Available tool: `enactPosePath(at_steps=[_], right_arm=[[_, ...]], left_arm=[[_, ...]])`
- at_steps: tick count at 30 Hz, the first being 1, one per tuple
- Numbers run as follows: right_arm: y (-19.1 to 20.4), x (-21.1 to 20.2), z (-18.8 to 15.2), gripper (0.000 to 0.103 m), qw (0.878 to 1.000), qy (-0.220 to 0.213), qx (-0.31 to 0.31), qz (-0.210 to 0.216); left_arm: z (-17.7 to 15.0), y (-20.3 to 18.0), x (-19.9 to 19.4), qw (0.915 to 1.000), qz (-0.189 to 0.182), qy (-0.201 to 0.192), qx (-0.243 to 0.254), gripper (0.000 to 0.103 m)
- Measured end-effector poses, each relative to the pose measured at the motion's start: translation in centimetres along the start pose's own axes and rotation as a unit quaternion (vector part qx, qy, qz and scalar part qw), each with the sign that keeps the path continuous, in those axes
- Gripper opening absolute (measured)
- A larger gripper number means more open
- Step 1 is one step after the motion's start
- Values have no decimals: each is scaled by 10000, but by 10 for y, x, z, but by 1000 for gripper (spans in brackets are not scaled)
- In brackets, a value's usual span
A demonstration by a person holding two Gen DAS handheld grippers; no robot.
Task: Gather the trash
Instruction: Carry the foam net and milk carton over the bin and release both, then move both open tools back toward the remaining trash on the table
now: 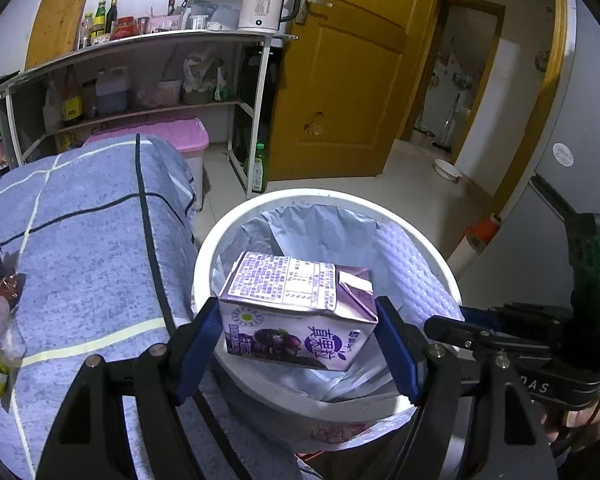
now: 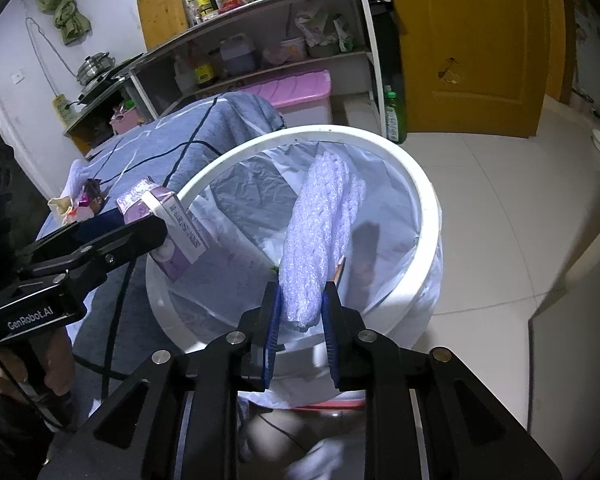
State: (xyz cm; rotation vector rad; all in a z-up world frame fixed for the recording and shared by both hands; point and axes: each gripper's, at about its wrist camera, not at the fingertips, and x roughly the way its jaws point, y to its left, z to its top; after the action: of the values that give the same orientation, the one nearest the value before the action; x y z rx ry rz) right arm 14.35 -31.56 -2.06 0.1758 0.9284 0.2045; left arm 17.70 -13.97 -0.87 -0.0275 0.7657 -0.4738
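The left gripper (image 1: pixel 300 336) clamped the carton (image 1: pixel 300 308) over the bin's (image 1: pixel 440 256) near-left rim, long axis level. The right gripper (image 2: pixel 300 308) pinched the foam (image 2: pixel 320 232) over its middle, hanging inward.

"GenRobot.AI" on left hand-held gripper (image 2: pixel 162 232) (white lettering)

purple milk carton (image 1: pixel 298 312) and white foam wrap (image 2: pixel 320 248) above lined white bin (image 2: pixel 428 216).

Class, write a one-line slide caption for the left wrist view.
Left gripper holds a purple drink carton over the lined white trash bin, beside the right gripper.
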Motion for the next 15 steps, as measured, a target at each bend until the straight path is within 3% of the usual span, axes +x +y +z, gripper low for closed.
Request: enactPosePath(at_steps=[8, 15], right_arm=[[1, -1, 2, 37, 10000, -49, -15, -3], [3, -5, 2, 40, 9999, -97, -31, 8]], left_arm=[[3, 1, 3, 10000, 7, 29, -22, 77], [2, 2, 0, 10000, 2, -27, -27, 77]])
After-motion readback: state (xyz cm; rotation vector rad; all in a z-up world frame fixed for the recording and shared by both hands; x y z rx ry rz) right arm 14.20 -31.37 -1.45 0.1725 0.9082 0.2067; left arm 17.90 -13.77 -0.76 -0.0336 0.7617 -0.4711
